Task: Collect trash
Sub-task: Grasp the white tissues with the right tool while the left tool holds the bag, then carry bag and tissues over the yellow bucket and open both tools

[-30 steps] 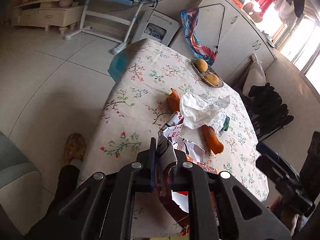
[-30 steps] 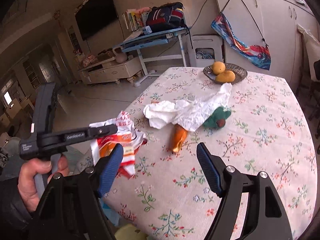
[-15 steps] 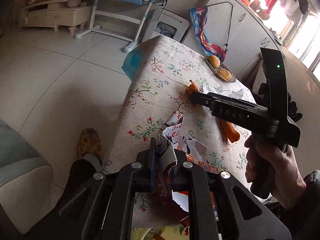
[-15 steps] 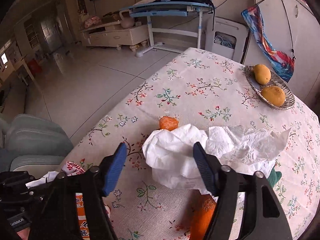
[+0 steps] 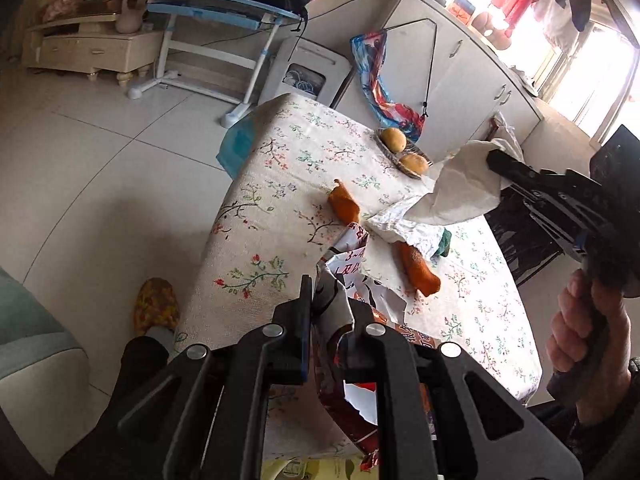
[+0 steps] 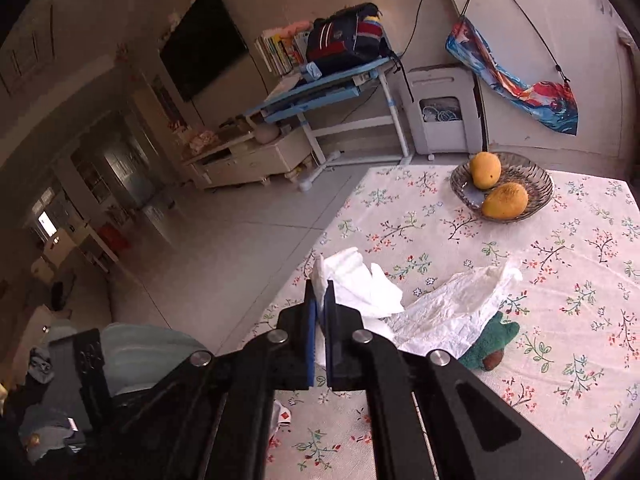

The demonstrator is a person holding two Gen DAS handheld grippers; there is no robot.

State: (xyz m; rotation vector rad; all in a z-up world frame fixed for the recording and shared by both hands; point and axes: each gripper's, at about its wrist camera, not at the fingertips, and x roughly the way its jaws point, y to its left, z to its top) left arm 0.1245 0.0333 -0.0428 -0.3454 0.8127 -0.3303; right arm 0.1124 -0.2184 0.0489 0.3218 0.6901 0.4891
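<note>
On my left, the left claw [image 5: 326, 314] is clenched on a crumpled snack wrapper [image 5: 348, 280], red and white with print on it, which hangs over the near edge of the surface [image 5: 256, 240] with its flowered cloth. Just past the wrapper lie two orange peel pieces: one [image 5: 343, 206] toward the far side, the other [image 5: 418, 270] nearer me, partly under the white tissue [image 6: 452, 308]. Moving right, the tissue stretches up off the surface, because my right claw [image 6: 320, 300] has just closed and now grips one end of it between its blue pads [image 6: 310, 344]; the other end trails on the cloth. A green plush-looking scrap [image 6: 490, 344] lies tucked against the tissue's trailing end. Farther right and back, a glass dish [image 6: 538, 196] holds two mangoes [image 6: 504, 200]. From the left view, I see a hand [image 5: 584, 332] wrapped around the right claw's handle.
</note>
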